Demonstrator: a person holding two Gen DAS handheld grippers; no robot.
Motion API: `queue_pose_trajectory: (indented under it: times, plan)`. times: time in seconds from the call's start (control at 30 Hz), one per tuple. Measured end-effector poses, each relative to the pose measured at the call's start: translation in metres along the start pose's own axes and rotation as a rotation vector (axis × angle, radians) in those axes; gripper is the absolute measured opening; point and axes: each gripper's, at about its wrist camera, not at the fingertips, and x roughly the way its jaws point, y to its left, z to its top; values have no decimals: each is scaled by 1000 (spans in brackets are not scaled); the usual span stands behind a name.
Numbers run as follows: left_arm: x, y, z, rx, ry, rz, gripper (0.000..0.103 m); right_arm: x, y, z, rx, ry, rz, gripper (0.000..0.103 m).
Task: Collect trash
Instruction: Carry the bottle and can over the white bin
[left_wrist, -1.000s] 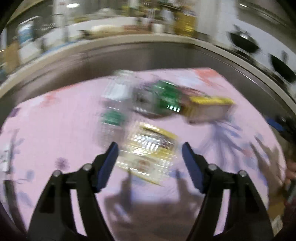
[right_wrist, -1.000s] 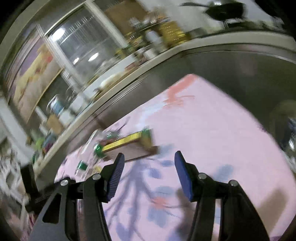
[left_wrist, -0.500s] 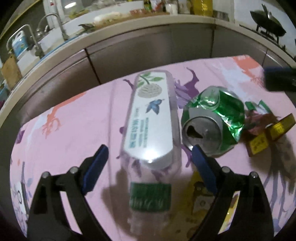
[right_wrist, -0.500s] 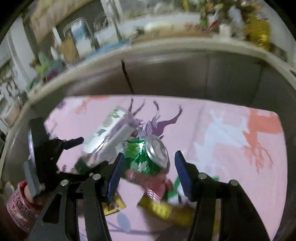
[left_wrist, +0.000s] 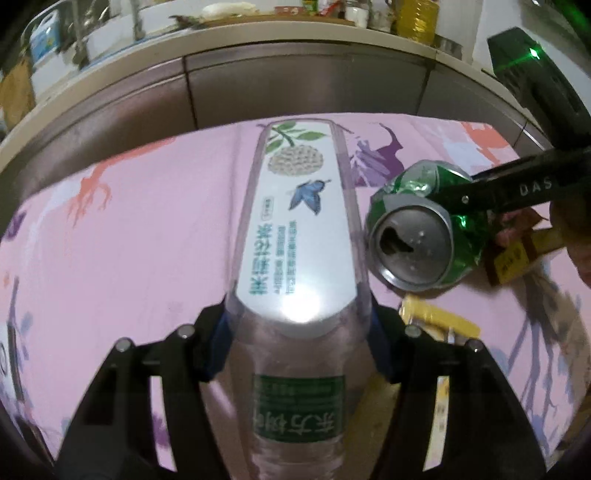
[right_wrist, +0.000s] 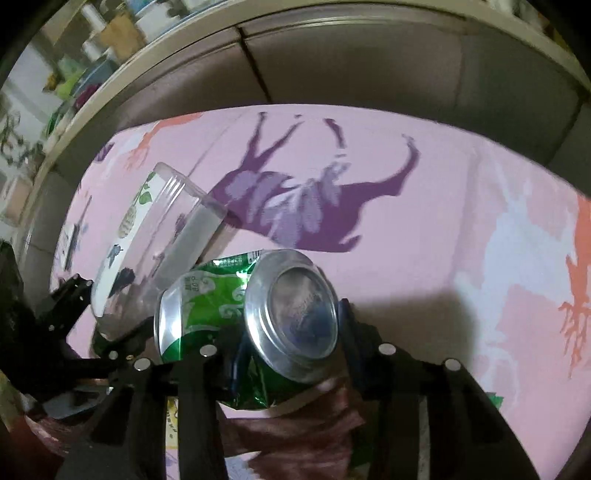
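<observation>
Pink cloth (left_wrist: 129, 240) printed with purple and coral deer is lying under everything we are collecting. We are closing the left gripper (left_wrist: 297, 341) on a clear plastic bottle (left_wrist: 299, 229) that is lying flat, its long axis running straight away from us toward the far brown cabinet fronts (left_wrist: 295, 88), green-labelled neck nearest us. The blue pads are sitting against its smooth shoulders, one on each side. Just right of the bottle, we are closing the right gripper (right_wrist: 291, 350) around a crumpled green aluminium can (right_wrist: 255, 325), its dull silver base facing that camera and its dented body wedged between the jaws. Bottle and can are lying side by side, almost touching. Under the can, a dark red wrapper (right_wrist: 310, 432) and a yellow packet (left_wrist: 439, 317) are waiting on the cloth, glossy and creased.
</observation>
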Motion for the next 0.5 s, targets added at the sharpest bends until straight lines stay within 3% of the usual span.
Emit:
queue_pose_trajectory:
  times: [0.27, 0.5]
  plan:
    - [-62, 30, -41, -142, -52, -70, 60, -47, 64, -12, -59, -134, 74, 40]
    - [-108, 3, -78, -87, -66, -163, 60, -85, 93, -83, -46, -253, 173, 40]
